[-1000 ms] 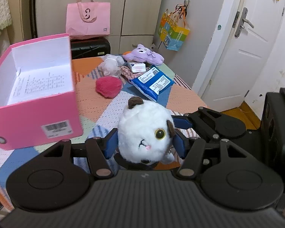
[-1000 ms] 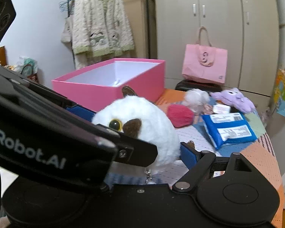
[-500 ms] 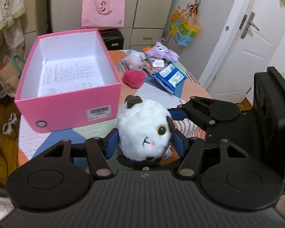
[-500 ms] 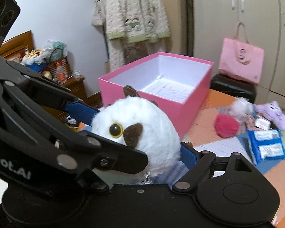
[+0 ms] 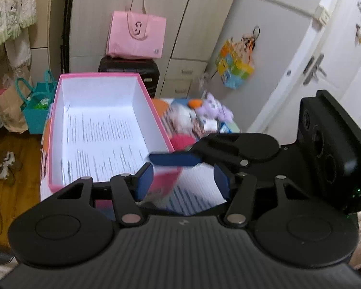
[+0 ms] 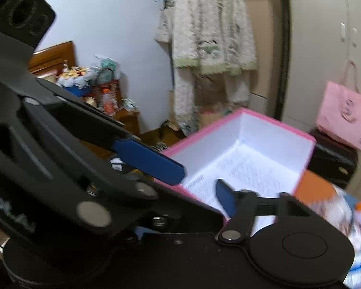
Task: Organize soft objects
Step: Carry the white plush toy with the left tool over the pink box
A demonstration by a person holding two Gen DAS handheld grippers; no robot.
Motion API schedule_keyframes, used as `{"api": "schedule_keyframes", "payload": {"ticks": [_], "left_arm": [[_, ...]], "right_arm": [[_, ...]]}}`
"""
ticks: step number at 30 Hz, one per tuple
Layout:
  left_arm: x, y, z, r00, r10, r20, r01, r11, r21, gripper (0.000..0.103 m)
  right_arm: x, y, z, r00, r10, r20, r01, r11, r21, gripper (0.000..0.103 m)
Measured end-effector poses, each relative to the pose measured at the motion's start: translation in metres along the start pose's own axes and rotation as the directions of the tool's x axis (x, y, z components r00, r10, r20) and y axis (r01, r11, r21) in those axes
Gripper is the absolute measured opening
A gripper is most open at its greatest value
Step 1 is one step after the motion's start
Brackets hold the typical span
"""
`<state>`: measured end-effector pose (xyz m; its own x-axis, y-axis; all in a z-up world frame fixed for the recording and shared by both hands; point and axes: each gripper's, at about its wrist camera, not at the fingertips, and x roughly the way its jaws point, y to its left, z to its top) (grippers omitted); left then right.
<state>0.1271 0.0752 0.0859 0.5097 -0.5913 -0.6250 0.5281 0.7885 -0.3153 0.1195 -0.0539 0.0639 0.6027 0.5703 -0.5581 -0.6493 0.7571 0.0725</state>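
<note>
Judging progress as early, or no better than partway. Pink box (image 5: 108, 78) open on the worktop (image 5: 199, 187), white inside and lined with a printed sheet. Bare of soft things wherever visible. Near end hidden behind the left gripper (image 5: 183, 181), so no telling what lies there.

Waiting outside, past the box's far right corner: purple plush (image 5: 214, 110), whitish plush (image 5: 183, 118) just beside it, and red fluffy ball (image 5: 181, 142) nearer, close against the box wall. Probably all three yet to go in.

Left gripper hanging above the box's near right corner, jaws parted and closing, with nothing between them but box wall and patterned cloth below. Right gripper (image 6: 187, 192) close alongside, jaws likewise closing. One finger hidden behind the left gripper; nothing seen in the gap except the box's paper floor.

As for the soft things themselves: small, rounded, fuzzy, bunched together at the far end of the worktop, all blurred. Likely to squash under a pinch and spring back, so easy to grip almost anywhere, though apt to drag a neighbour along.
</note>
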Motion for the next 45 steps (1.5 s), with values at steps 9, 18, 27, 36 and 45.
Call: {"api": "schedule_keyframes", "payload": {"ticks": [9,18,27,36,45], "left_arm": [[0.044,0.046,-0.009,0.997,-0.072,0.009,0.072,0.991,-0.114,0.049],[0.031,0.036,-0.028,0.999,-0.046,0.006,0.047,0.998,-0.048,0.051],[0.016,0.060,-0.070,0.995,0.072,-0.075,-0.083,0.986,-0.145,0.053],[0.034,0.086,-0.132,0.964,0.060,-0.259,-0.134,0.951,-0.279,0.053],[0.072,0.107,-0.194,0.919,-0.081,-0.385,-0.113,0.883,-0.456,0.053]], "right_arm": [[0.010,-0.058,-0.018,0.996,0.080,-0.026,-0.079,0.996,0.038,0.049],[0.005,-0.054,-0.045,0.983,0.171,-0.069,-0.167,0.983,0.071,0.050],[0.021,-0.038,-0.068,0.928,0.321,-0.189,-0.304,0.946,0.114,0.050],[0.053,-0.012,-0.104,0.841,0.405,-0.359,-0.377,0.914,0.150,0.050],[0.096,0.009,-0.151,0.697,0.454,-0.555,-0.412,0.887,0.208,0.061]]}}
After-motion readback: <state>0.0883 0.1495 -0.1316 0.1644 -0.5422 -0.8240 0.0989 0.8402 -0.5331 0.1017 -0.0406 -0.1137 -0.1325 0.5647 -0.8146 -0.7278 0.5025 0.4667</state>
